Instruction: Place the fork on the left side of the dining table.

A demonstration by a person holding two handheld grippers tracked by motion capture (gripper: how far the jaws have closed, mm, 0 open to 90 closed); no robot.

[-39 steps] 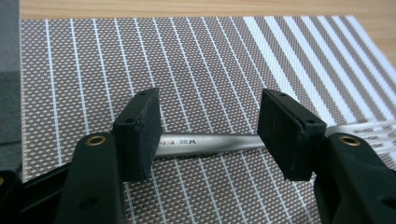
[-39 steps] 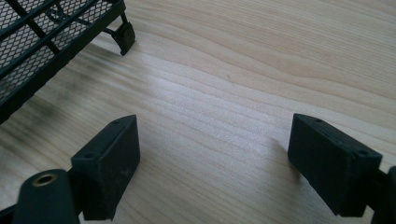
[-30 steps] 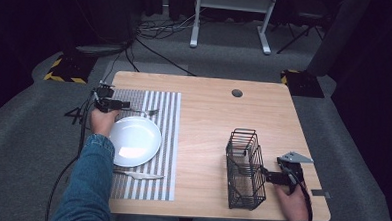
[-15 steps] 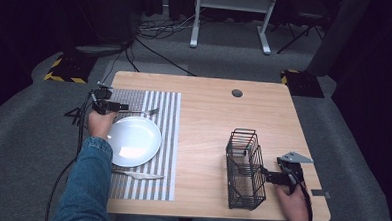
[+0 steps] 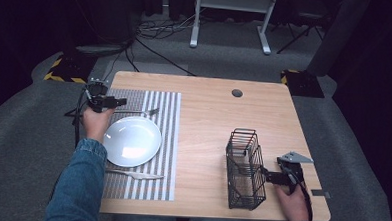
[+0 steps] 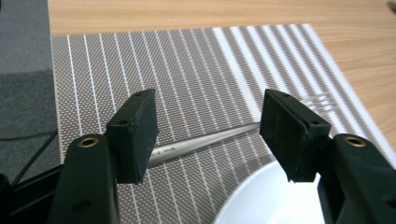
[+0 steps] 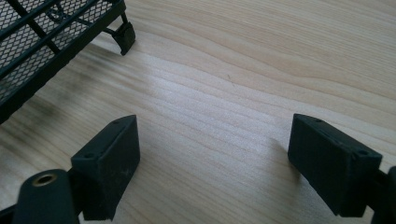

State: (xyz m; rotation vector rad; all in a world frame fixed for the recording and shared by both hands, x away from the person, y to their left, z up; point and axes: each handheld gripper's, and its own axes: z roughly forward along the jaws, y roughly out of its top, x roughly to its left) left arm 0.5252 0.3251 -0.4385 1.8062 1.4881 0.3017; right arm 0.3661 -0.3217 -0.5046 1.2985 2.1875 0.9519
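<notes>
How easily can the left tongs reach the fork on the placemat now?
Probably yes. The left tongs stand open just above the fork, whose handle lies free on the placemat between the jaws. The plate sits beside it, not over it.

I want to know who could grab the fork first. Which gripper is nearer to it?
The left. The left gripper hangs just above the fork, open jaws on either side of its handle. The right gripper is across the table beside the wire basket.

A light wooden table carries a striped placemat at left and a black wire basket at right.
</notes>
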